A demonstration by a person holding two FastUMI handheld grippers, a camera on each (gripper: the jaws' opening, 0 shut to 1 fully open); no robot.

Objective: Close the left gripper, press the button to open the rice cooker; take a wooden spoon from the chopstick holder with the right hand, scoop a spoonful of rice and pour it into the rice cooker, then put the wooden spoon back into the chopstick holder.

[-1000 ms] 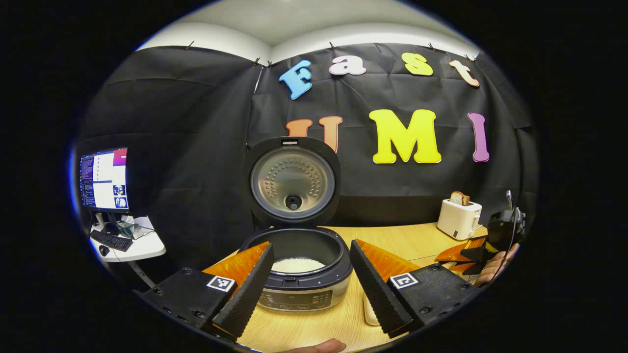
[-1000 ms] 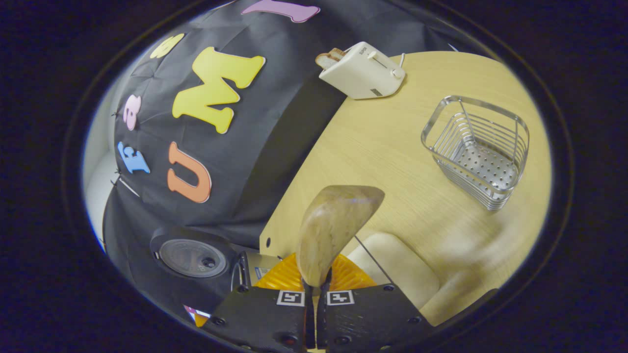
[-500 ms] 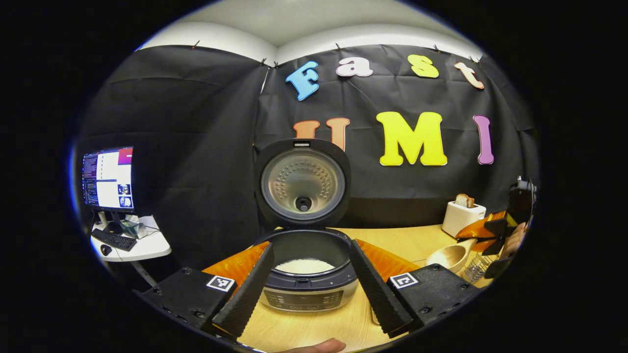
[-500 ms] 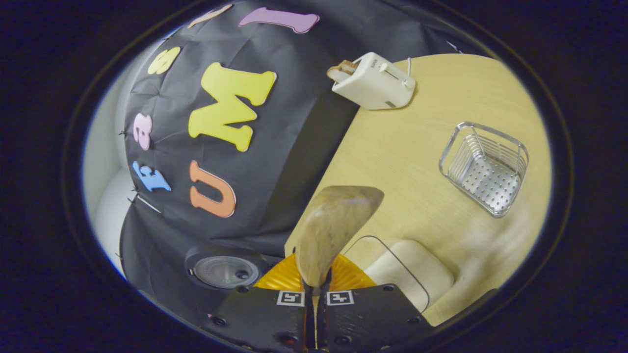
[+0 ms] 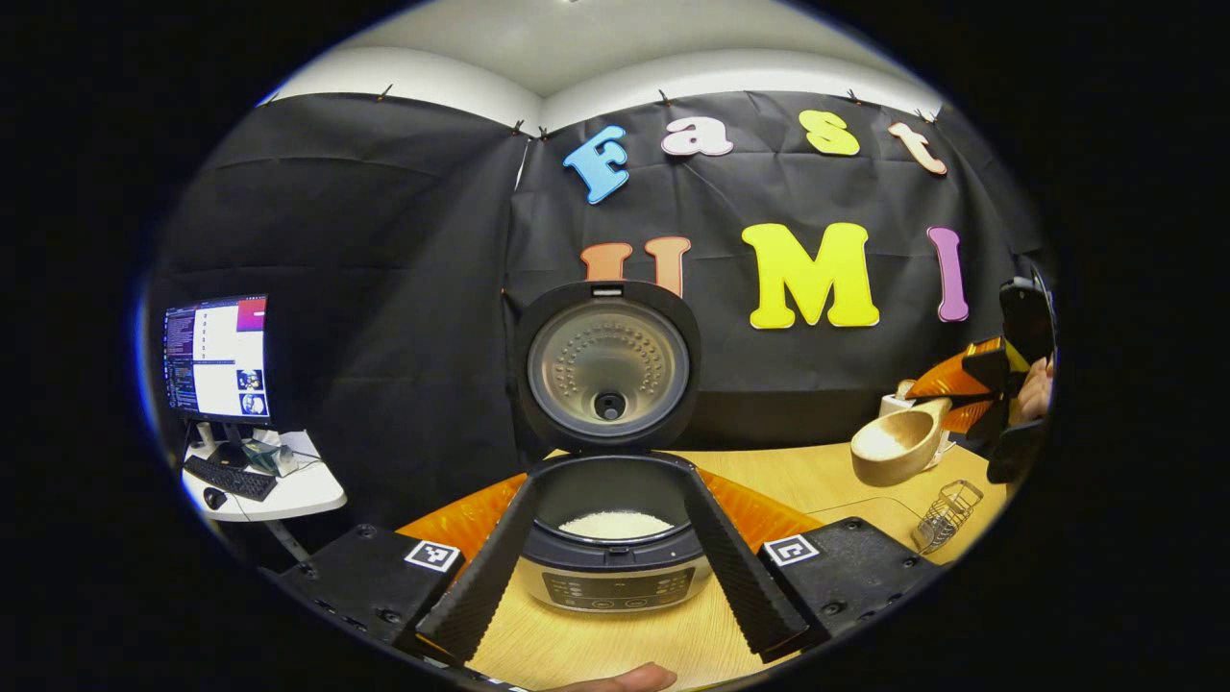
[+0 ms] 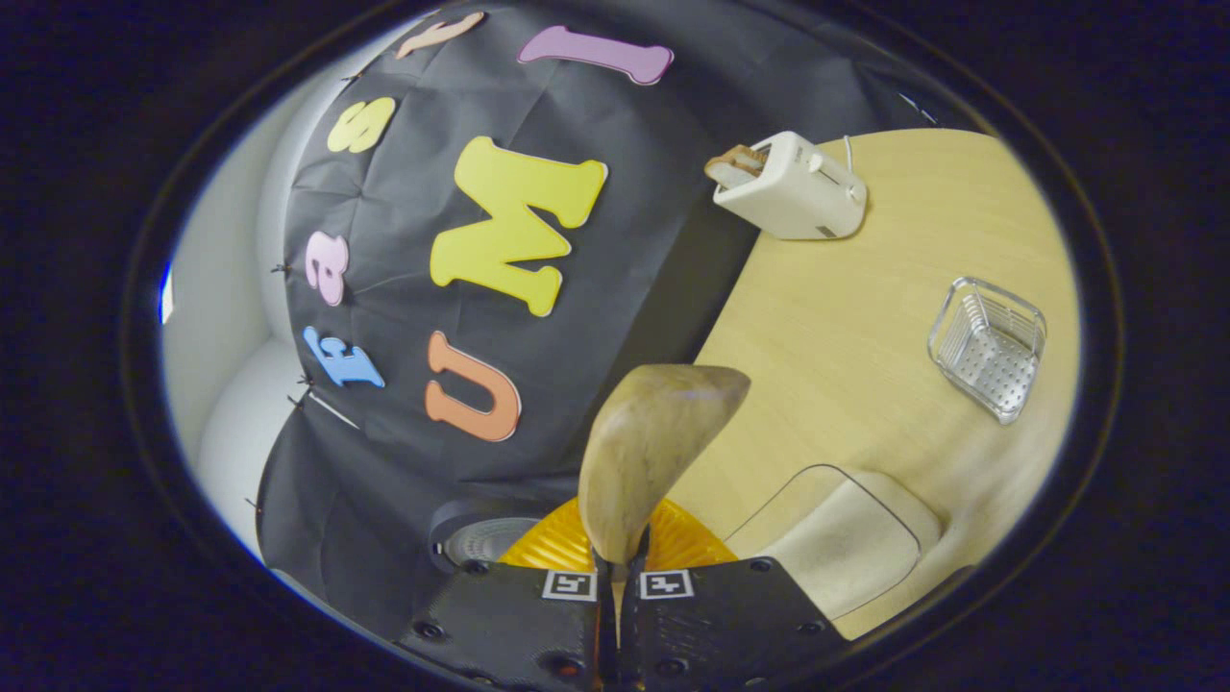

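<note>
The rice cooker stands in front of me with its lid swung up; white rice lies in the pot. My left gripper is open, one finger on each side of the cooker's front, touching nothing. At the right, my right gripper is held above the table, shut on the handle of the wooden spoon, whose bowl holds something pale like rice. In the right gripper view the spoon's back rises from my shut right gripper. The wire chopstick holder stands empty.
A white toaster with bread sits at the table's back edge. A cream rice container lies just below the spoon. The chopstick holder is near the table's right side. A monitor on a side desk is far left.
My right gripper has risen with the spoon, lifting it from table height to well above the holder. The table and holder have dropped away in its view. The left gripper stayed open.
</note>
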